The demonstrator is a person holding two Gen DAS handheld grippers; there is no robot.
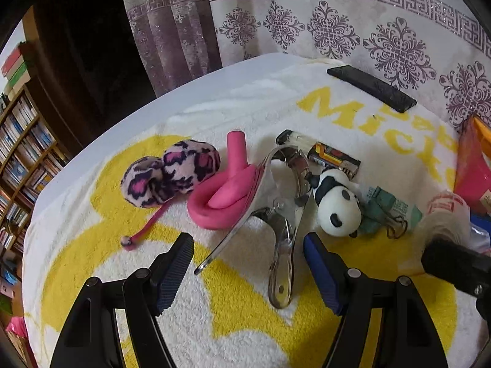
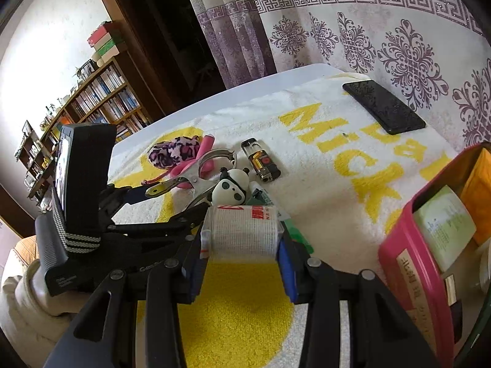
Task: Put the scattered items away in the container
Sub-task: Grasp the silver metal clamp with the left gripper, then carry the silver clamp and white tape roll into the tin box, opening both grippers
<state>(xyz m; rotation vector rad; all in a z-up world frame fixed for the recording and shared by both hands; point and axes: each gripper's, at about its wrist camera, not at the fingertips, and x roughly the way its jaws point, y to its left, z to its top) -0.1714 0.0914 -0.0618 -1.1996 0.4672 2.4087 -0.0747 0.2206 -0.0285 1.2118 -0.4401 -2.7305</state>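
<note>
Right tool pinches a bandage roll; left tool hangs spread over the clutter.

The right tool [image 2: 242, 271] clamps the white bandage roll [image 2: 242, 230] between its pads, above the towel-covered tabletop [image 2: 322, 190]; the pink container [image 2: 408, 263] sits at its 3 o'clock. The left tool [image 1: 248, 273] is spread, gripping nothing, with the metal clamp [image 1: 284, 239] lying between its fingers and the panda toy [image 1: 337, 208] at 1 o'clock.
</note>
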